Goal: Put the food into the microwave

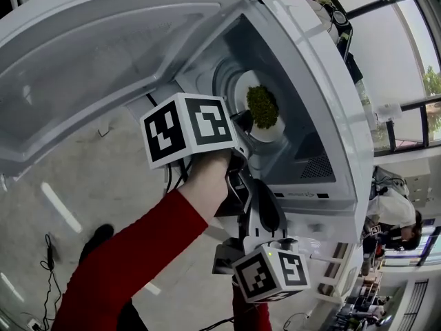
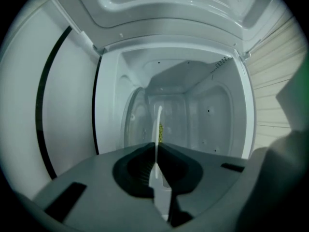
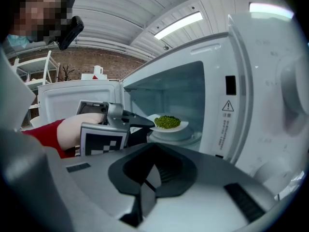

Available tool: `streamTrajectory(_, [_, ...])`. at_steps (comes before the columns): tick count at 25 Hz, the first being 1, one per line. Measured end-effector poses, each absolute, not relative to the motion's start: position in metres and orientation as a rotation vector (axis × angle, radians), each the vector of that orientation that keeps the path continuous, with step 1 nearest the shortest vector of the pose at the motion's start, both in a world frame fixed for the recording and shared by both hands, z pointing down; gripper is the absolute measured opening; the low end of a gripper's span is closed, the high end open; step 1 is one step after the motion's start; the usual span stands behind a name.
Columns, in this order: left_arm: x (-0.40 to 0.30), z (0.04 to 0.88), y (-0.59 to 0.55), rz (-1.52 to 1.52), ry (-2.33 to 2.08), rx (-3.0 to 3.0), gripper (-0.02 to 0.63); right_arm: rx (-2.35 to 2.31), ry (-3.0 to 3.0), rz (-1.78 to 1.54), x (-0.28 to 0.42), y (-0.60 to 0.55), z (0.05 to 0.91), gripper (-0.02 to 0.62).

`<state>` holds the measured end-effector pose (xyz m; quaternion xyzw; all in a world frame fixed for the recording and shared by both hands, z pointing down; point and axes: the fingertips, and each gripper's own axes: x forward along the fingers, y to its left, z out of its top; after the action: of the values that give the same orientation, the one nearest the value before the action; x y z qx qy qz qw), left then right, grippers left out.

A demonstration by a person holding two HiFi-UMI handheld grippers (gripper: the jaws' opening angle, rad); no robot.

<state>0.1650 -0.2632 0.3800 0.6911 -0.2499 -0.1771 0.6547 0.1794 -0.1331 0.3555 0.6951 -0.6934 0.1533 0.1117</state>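
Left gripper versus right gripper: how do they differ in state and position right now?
The left gripper is clamped on the plate at its rim; the right gripper has its jaws together on nothing. The left gripper reaches into the microwave; the right gripper is outside it. Both point towards the microwave.

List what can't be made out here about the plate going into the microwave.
- Whether the plate is set down: right gripper view, too small; head view, the left gripper covers its near rim.
- The food: a green heap, too small to name.
- Left gripper view: plate edge-on, hiding nearly all the food.
- Warning label: print too small.
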Motion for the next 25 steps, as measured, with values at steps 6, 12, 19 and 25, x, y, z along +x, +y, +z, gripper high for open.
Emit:
streamTrajectory(6, [0.169, 0.377, -0.274, -0.351, -0.606, 1.587, 0.023, 2.03, -2.038, 0.445, 0.178, -0.134, 0.351, 0.014])
streamTrajectory(12, [0.175, 0.378, -0.275, -0.281, -0.64, 1.607, 0.023, 2.034, -2.036, 0.448, 0.181, -0.136, 0.348, 0.014])
streamTrajectory(19, [0.178, 0.379, -0.275, -0.22, -0.67, 1.633, 0.023, 2.01, -2.029, 0.448, 0.178, -0.139, 0.352, 0.014])
streamTrajectory(25, [0.175, 0.382, -0.278, -0.168, -0.713, 1.648, 0.023, 2.015, -2.006, 0.489, 0.181, -0.143, 0.356, 0.014])
